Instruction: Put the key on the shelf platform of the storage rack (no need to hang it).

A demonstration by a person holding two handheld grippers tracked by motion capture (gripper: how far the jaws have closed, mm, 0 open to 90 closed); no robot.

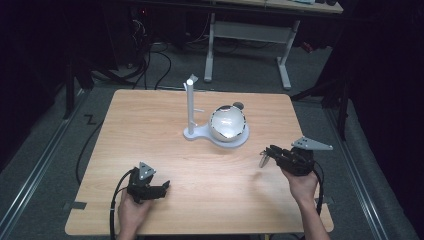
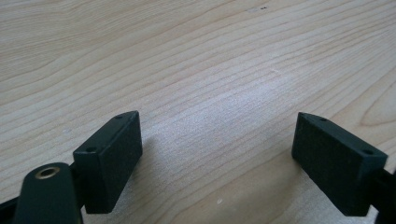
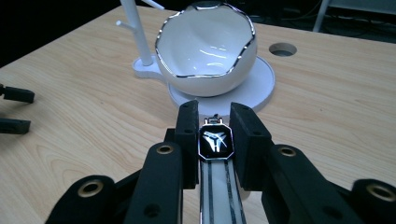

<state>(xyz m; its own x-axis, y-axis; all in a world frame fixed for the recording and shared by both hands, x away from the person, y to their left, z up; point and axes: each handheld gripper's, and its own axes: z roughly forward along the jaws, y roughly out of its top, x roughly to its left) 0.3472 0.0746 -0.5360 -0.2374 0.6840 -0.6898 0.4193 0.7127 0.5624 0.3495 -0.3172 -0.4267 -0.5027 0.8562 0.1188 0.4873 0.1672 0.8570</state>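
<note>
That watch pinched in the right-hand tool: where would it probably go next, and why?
Probably a short carry forward to the white bowl. The right gripper is shut on the watch, the bowl sits open and tilted toward it just ahead on its white stand, and the left gripper rests open, apart from both.

The table [image 1: 150, 130] is bright, and the room around it is dark. Light shines off the white bowl [image 3: 205, 44]. The near jaws look blurry.
</note>
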